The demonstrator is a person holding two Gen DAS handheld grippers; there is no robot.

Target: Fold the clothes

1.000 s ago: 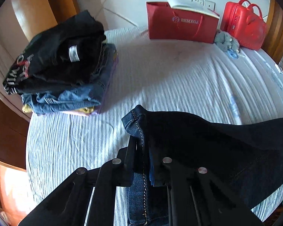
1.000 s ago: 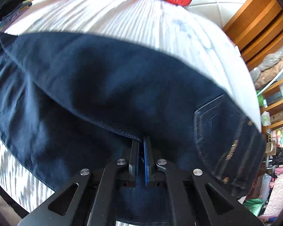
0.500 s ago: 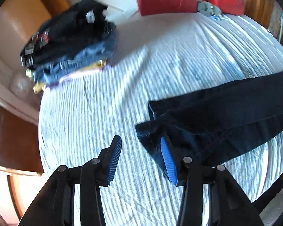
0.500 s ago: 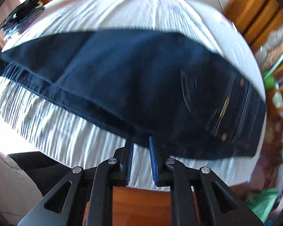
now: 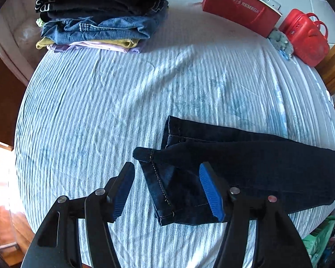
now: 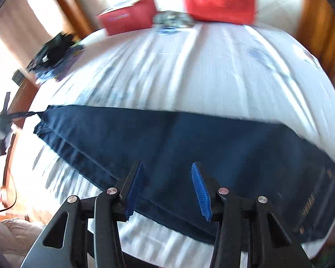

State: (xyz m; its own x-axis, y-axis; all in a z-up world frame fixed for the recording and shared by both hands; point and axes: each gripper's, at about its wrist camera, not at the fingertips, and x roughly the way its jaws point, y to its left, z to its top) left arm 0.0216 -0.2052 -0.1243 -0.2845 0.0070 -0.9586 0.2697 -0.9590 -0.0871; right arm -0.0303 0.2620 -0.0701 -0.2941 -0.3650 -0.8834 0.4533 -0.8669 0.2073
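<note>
Now, from the left wrist view, the left gripper (image 5: 167, 189) hangs with its blue-padded fingers (image 5: 210, 192) spread wide, holding nothing, just above the hem end of the dark jeans (image 5: 245, 163). The jeans lie flat on the near part of the striped white bed (image 5: 114, 102), one leg laid over the other, running off to the right. At the far left sits a stack of folded clothes (image 5: 100, 15); at the far right stand a red paper bag (image 5: 239, 9) and a red case (image 5: 306, 38).

From the right wrist view, which is blurred, the right gripper (image 6: 166, 187) is likewise spread apart and empty, poised over the middle of the jeans (image 6: 189, 143). The garment stretches left to right across the near bed (image 6: 201, 73), its stitched pocket at the near right
</note>
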